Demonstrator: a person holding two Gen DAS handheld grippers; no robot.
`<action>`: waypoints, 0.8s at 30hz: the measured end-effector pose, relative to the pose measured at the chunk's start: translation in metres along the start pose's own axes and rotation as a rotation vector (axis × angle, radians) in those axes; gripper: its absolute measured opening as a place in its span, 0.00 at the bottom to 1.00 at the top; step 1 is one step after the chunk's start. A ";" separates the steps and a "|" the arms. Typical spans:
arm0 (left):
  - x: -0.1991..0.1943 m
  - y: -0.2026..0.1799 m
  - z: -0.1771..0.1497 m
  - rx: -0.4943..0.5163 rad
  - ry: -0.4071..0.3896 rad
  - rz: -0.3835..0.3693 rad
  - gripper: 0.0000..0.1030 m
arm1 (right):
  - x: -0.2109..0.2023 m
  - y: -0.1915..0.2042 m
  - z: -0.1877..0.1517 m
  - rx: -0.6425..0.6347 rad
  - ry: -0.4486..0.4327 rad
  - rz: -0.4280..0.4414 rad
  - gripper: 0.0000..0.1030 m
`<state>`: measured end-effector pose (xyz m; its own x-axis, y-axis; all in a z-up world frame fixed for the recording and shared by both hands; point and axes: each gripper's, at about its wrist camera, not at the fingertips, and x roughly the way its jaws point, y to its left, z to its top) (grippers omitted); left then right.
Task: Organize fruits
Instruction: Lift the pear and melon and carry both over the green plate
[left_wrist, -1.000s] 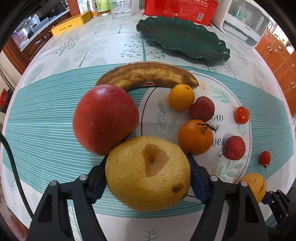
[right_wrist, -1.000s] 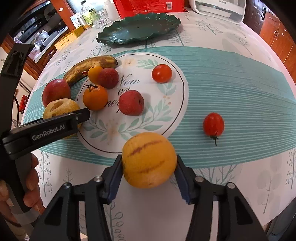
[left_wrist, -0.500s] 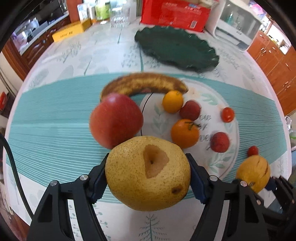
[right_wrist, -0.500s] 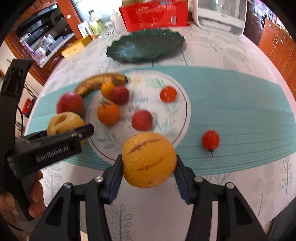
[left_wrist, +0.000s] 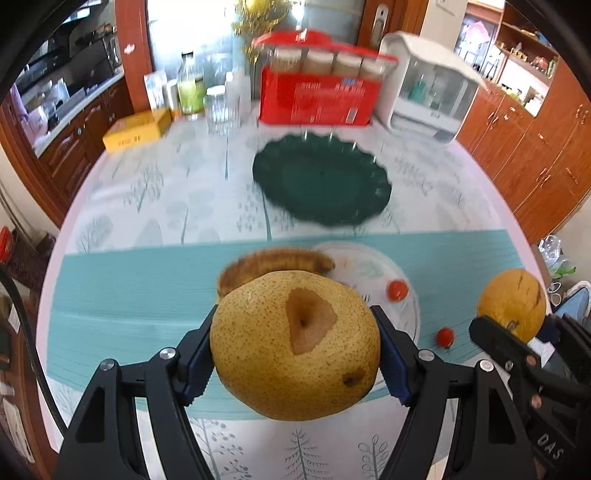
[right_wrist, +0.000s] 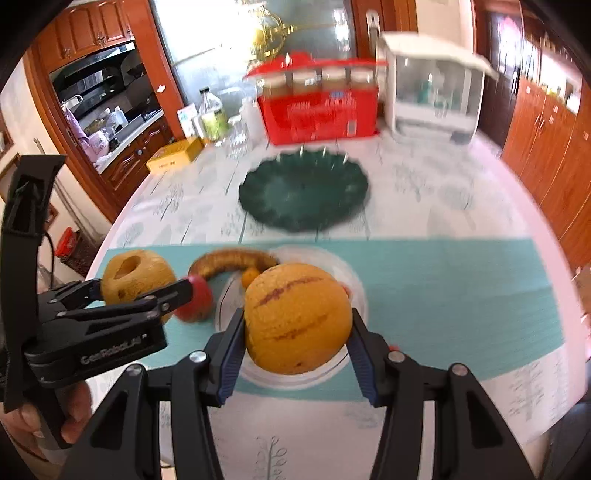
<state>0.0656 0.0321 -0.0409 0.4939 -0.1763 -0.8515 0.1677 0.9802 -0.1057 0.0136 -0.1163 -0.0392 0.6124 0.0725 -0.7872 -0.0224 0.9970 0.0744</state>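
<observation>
Left wrist view, green plate (left_wrist: 321, 181) bare, pear (left_wrist: 295, 347) in jaws

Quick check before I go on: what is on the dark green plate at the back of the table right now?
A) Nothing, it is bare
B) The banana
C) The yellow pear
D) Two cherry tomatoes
A: both wrist views show the green plate bare, while the pear sits clamped in the left gripper and the banana lies on the teal runner.
</observation>
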 end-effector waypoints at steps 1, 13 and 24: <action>-0.006 0.001 0.007 0.006 -0.013 -0.005 0.72 | -0.004 0.001 0.007 -0.007 -0.014 -0.010 0.50; -0.025 -0.003 0.084 0.070 -0.082 0.007 0.72 | -0.019 0.012 0.082 -0.095 -0.124 -0.092 0.51; 0.010 -0.007 0.151 0.038 -0.110 0.096 0.72 | 0.042 -0.013 0.154 -0.126 -0.108 -0.093 0.51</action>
<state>0.1978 0.0102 0.0292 0.5996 -0.0932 -0.7949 0.1468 0.9892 -0.0053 0.1614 -0.1311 0.0214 0.6977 -0.0170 -0.7162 -0.0566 0.9953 -0.0787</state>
